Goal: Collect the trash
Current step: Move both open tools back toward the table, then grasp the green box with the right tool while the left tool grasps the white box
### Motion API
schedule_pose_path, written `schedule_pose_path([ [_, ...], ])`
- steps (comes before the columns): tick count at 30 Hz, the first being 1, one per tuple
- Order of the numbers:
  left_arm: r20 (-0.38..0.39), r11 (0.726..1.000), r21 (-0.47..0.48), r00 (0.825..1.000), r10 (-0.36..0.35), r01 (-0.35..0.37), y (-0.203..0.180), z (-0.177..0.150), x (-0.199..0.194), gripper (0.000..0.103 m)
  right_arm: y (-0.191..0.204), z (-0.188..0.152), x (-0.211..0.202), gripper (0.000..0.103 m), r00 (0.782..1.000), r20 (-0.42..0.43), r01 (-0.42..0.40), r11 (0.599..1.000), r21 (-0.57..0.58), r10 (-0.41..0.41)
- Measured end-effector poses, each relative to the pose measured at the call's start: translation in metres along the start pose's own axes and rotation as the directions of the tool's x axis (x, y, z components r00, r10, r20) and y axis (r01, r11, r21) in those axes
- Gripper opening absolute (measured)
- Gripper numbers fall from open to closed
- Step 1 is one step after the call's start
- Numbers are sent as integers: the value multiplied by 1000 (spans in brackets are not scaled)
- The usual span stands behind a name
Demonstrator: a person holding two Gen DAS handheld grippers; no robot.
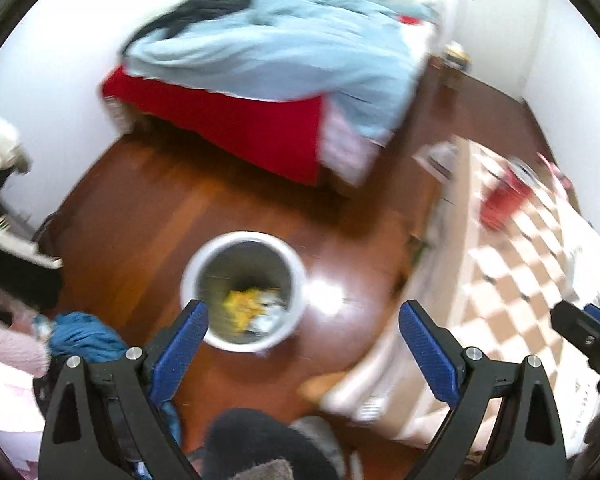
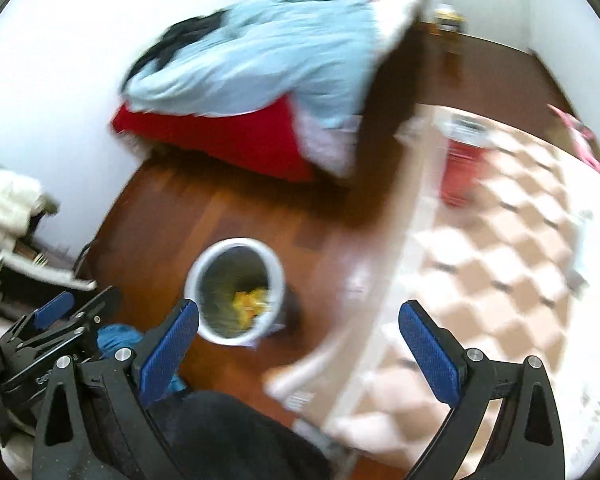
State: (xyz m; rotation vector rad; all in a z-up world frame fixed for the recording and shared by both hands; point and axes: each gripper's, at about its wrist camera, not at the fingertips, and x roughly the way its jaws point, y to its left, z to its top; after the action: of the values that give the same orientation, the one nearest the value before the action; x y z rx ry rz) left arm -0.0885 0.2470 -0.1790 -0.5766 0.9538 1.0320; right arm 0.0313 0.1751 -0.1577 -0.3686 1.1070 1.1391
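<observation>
A white round trash bin (image 1: 244,290) stands on the wooden floor, with yellow and white trash (image 1: 252,306) inside; it also shows in the right wrist view (image 2: 235,290). My left gripper (image 1: 303,320) is open and empty, high above the bin's right side. My right gripper (image 2: 299,320) is open and empty, above the floor between bin and table. A red can (image 1: 502,196) stands on the checkered table at right, also in the right wrist view (image 2: 460,168). Both views are blurred.
A bed with a red sheet (image 1: 236,124) and light blue duvet (image 1: 292,48) stands behind the bin. A table with a checkered cloth (image 2: 500,264) fills the right. Blue cloth (image 1: 84,336) lies on the floor at left. Clutter sits along the left wall (image 1: 4,200).
</observation>
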Motion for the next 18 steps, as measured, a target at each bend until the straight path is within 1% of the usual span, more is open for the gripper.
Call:
schedule_pose_path([
  [1, -12, 999, 28, 1000, -18, 19, -27, 0, 7, 97, -29, -5, -8, 101, 999, 4, 38, 999, 38, -38],
  [2, -18, 998, 47, 999, -33, 34, -46, 0, 12, 97, -47, -8, -12, 101, 998, 3, 61, 996, 61, -61],
  [3, -24, 997, 64, 999, -48, 50, -66, 0, 17, 97, -83, -13, -20, 101, 994, -4, 107, 989, 104, -107],
  [4, -35, 994, 87, 997, -67, 70, -94, 0, 23, 97, -101, -17, -24, 101, 991, -6, 132, 983, 128, -132],
  [5, -42, 991, 102, 996, -78, 82, -113, 0, 26, 97, -141, -21, -34, 101, 983, -15, 184, 967, 176, -184],
  [7, -65, 982, 144, 991, -113, 121, -164, -1, 35, 97, -197, -28, -46, 101, 962, -33, 270, 934, 236, -270],
  [8, -76, 977, 164, 989, -128, 139, -186, -2, 38, 97, -219, -27, -51, 101, 955, -43, 296, 921, 255, -295],
  [9, -88, 970, 189, 986, -139, 154, -206, -3, 40, 97, -249, -27, -56, 101, 942, -66, 334, 901, 276, -329],
  [10, -102, 960, 225, 984, -148, 168, -235, -4, 44, 97, -271, -27, -60, 101, 931, -84, 365, 885, 287, -356],
  [11, -109, 952, 249, 982, -154, 177, -253, -4, 46, 97, -297, -26, -64, 101, 916, -100, 400, 865, 303, -389],
  [12, -118, 943, 277, 980, -159, 186, -272, -4, 49, 97, -328, -23, -68, 101, 896, -122, 444, 841, 308, -428],
  [13, -131, 928, 315, 977, -166, 200, -297, -3, 53, 97, -344, -20, -70, 101, 885, -135, 465, 830, 309, -445],
  [14, -136, 917, 344, 977, -166, 203, -313, -3, 56, 97, -366, -16, -72, 101, 869, -154, 495, 812, 308, -471],
  [15, -143, 899, 387, 976, -162, 206, -336, -1, 60, 97, -390, -10, -72, 101, 854, -179, 520, 805, 286, -488],
  [16, -150, 886, 414, 975, -162, 211, -352, 1, 64, 97, -404, -5, -70, 101, 842, -204, 538, 799, 268, -499],
  [17, -155, 875, 435, 975, -160, 213, -365, 2, 68, 97, -412, -1, -68, 101, 835, -221, 547, 798, 251, -503],
  [18, -161, 865, 454, 974, -156, 214, -375, 4, 72, 97, -426, 5, -62, 101, 836, -248, 540, 814, 214, -489],
])
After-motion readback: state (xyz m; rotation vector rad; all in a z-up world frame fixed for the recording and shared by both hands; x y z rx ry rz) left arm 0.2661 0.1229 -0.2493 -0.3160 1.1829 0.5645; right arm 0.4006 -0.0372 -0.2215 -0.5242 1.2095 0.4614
